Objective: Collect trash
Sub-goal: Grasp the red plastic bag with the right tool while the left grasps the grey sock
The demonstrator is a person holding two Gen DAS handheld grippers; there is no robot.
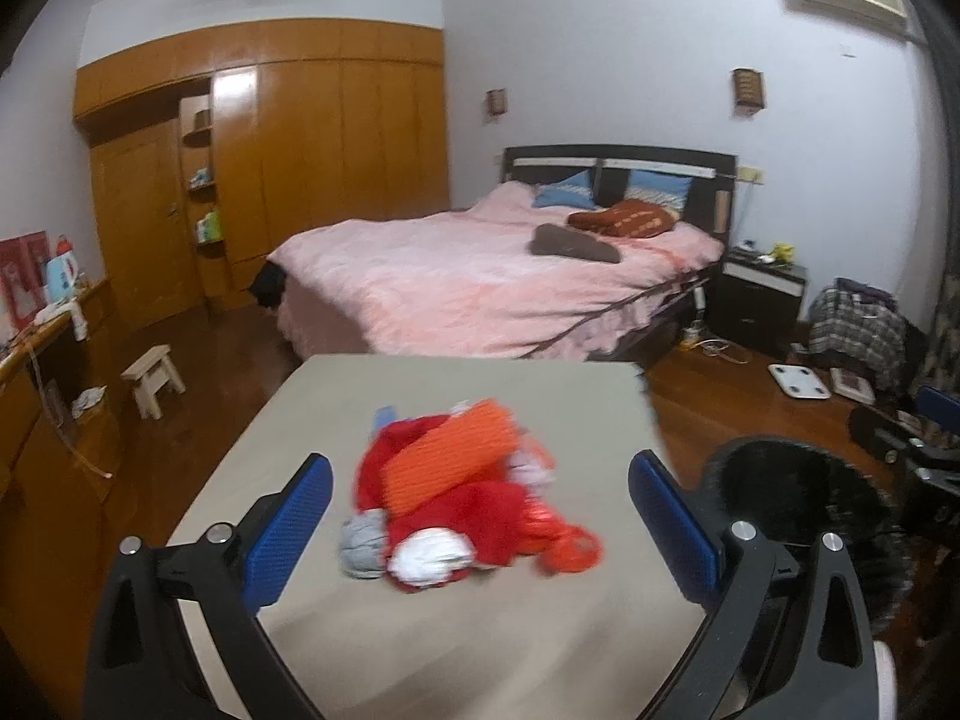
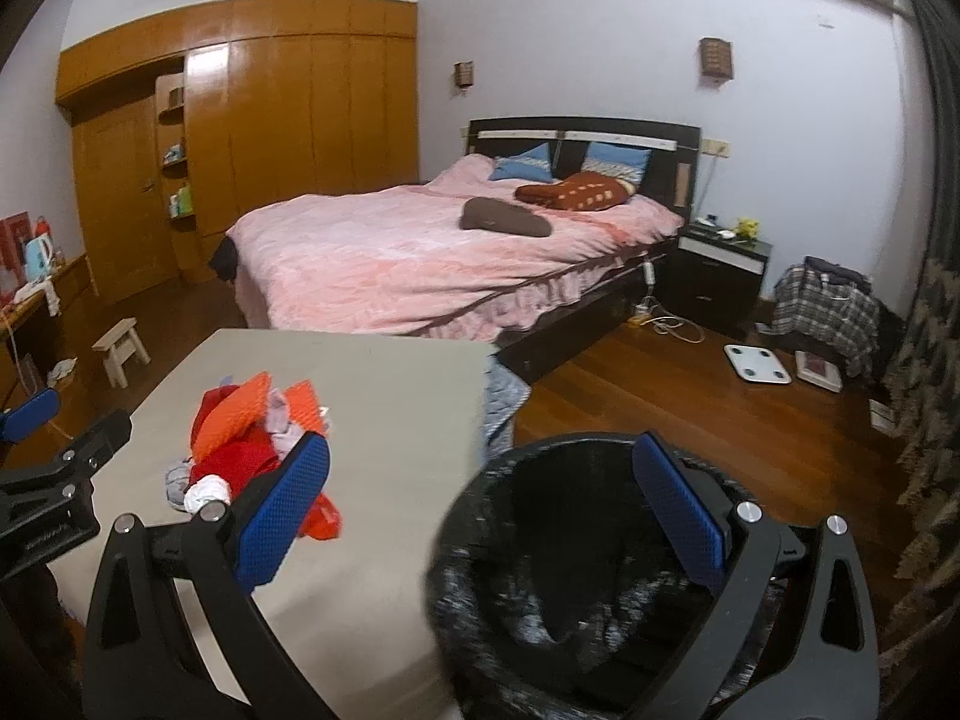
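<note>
A pile of trash (image 1: 462,498), red and orange wrappers with white and grey crumpled bits, lies on a beige table (image 1: 420,648). My left gripper (image 1: 480,516) is open and empty, its blue pads on either side of the pile, above it. The pile also shows in the right wrist view (image 2: 252,456). My right gripper (image 2: 480,510) is open and empty, held above the rim of a black-lined trash bin (image 2: 576,570) at the table's right side. The bin also shows in the left wrist view (image 1: 798,510).
A bed with a pink cover (image 1: 498,282) stands behind the table. A wooden wardrobe (image 1: 288,150) fills the far left wall. A small stool (image 1: 153,378), a nightstand (image 1: 762,294), a scale (image 1: 798,381) and a heap of clothes (image 1: 858,324) are on the wooden floor.
</note>
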